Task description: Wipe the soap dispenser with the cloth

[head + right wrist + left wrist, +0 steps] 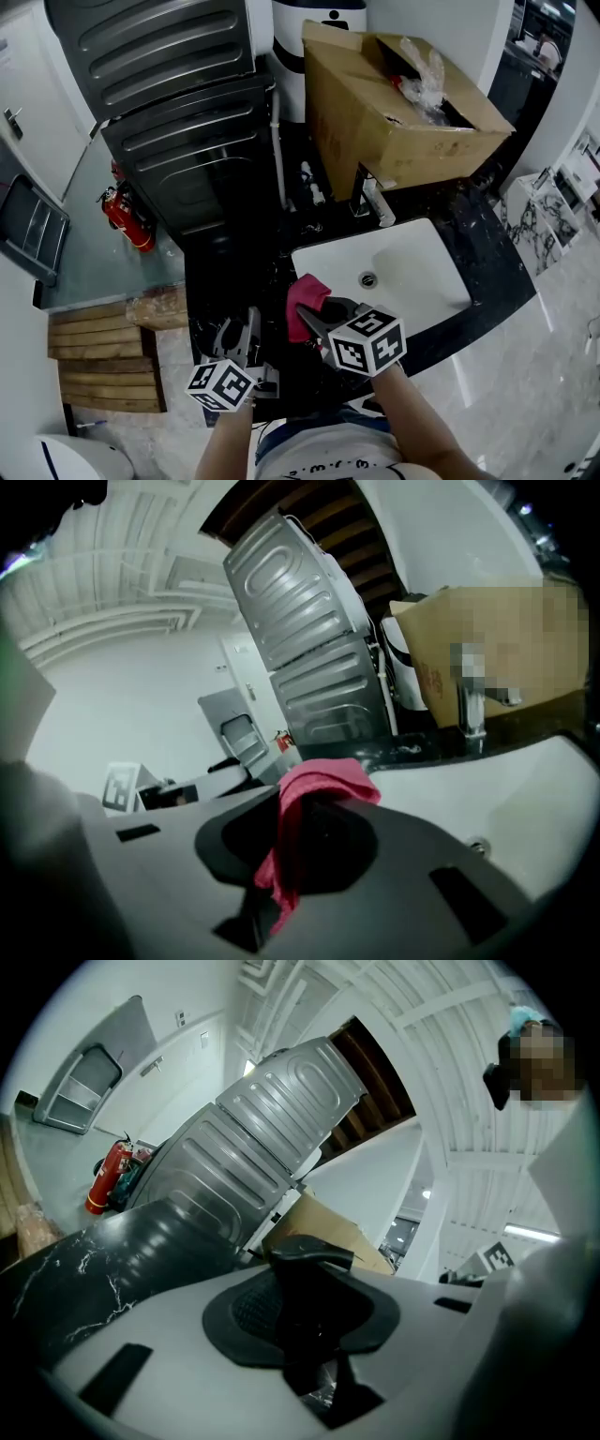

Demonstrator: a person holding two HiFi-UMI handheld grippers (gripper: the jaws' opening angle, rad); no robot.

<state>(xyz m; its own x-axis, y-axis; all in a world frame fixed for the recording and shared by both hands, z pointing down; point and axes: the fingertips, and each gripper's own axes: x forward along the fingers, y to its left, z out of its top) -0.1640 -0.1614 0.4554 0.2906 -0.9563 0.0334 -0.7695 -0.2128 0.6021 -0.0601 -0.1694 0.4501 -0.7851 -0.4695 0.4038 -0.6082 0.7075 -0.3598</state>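
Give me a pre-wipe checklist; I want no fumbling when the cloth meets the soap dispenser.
1. Grip on the soap dispenser: ok, the left claw is shut on it.
2. Grip on the cloth: ok, the right claw is shut on it.
3. Spare cloth past the claw tips: ok, a fold sticks out.
4. Cloth against dispenser: not ok, the head view shows them apart.
5. Dispenser's body upright: cannot tell, only its top shows.
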